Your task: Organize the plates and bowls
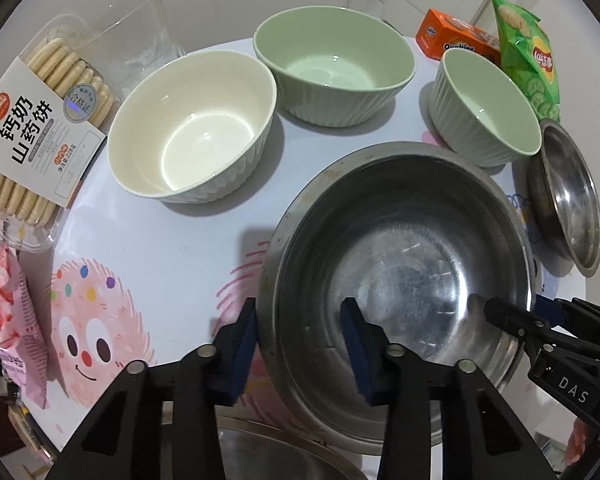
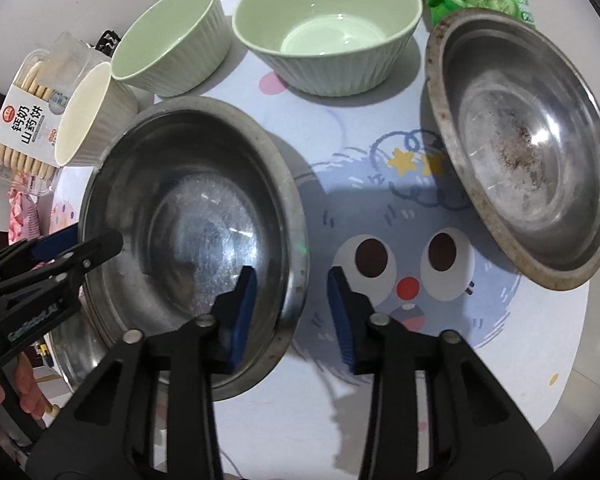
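Landmark: the steel bowl (image 1: pixel 400 280) is sitting on the cartoon tablecloth (image 1: pixel 172 248), nearest both cameras.
Left gripper (image 1: pixel 298 344): its spread pads are straddling the steel bowl's near-left rim — no squeeze visible.
Right gripper (image 2: pixel 292 312): also spread, straddling the bowl's right rim.
Right wrist only: the steel plate (image 2: pixel 520 152) — speckled inside — is lying right of the bowl.
Left wrist only: an orange box (image 1: pixel 452 36) is standing beyond the bowl.
Beyond the bowl: cream bowl (image 1: pixel 192 128), large green bowl (image 1: pixel 334 64), small green bowl (image 1: pixel 484 108).
Left of the bowl: biscuit pack (image 1: pixel 32 128).
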Demonstrator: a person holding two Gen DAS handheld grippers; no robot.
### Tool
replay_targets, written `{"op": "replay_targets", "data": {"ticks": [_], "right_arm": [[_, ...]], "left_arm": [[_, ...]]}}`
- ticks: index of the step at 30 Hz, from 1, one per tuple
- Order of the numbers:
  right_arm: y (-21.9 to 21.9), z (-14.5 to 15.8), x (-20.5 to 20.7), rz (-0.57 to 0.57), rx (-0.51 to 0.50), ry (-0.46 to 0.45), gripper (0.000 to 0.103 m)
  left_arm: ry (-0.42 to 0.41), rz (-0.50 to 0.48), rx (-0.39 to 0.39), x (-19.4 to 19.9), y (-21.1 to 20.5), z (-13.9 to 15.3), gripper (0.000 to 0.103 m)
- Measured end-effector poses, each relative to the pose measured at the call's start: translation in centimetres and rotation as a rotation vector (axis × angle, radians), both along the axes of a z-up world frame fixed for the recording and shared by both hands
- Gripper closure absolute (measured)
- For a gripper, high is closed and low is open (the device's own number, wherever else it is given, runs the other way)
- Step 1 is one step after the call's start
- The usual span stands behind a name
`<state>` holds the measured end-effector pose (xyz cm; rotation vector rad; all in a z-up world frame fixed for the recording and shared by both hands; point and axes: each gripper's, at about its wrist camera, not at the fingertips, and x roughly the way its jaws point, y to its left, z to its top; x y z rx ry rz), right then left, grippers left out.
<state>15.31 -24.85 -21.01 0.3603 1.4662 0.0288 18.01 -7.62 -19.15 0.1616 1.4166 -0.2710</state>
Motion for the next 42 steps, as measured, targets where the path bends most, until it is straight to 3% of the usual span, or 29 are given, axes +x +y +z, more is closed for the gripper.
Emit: {"op": "replay_targets", "data": {"ticks": [3, 6, 10, 13, 23, 30, 37, 42], "right_arm": [[0.0, 0.0, -0.2, -0.016, -0.011, -0.005, 0.083], [0.1, 0.1, -0.3, -0.013, 0.002, -0.003, 0.088], [0.2, 0.1, -0.2, -0.015, -0.001, -0.006, 0.088], [0.1, 0.4, -0.3, -0.016, -0.005, -0.013, 0.088], [-1.7, 2.4, -1.1, -0.048, -0.016, -0.048, 0.09], [-1.6, 4.3, -1.5, -0.046, -0.037, -0.077, 0.092], [-2.2, 3.2, -1.8, -0.09, -0.021, -0.049, 0.093], [-2.2, 3.0, -2.1, -0.099, -0.018, -0.047, 0.092]], "left_arm": [[0.011, 0.014, -0.017, 0.1, 0.3, -0.3, 0.068], [0.036, 0.025, -0.036, 0.3, 0.7, -0.7, 0.072], [0.06, 0.034, -0.038, 0.5, 1.1, -1.4, 0.079], [0.034, 0.038, -0.034, 0.5, 1.2, -1.2, 0.086], [-0.012, 0.005, -0.043, 0.3, 0.9, 0.3, 0.093], [-0.049, -0.017, -0.061, 0.1, 0.6, 2.9, 0.094], [-0.015, 0.007, -0.029, -0.8, 0.1, 2.1, 0.094], [0.028, 0.034, -0.073, -0.5, 0.6, 0.7, 0.093]]}}
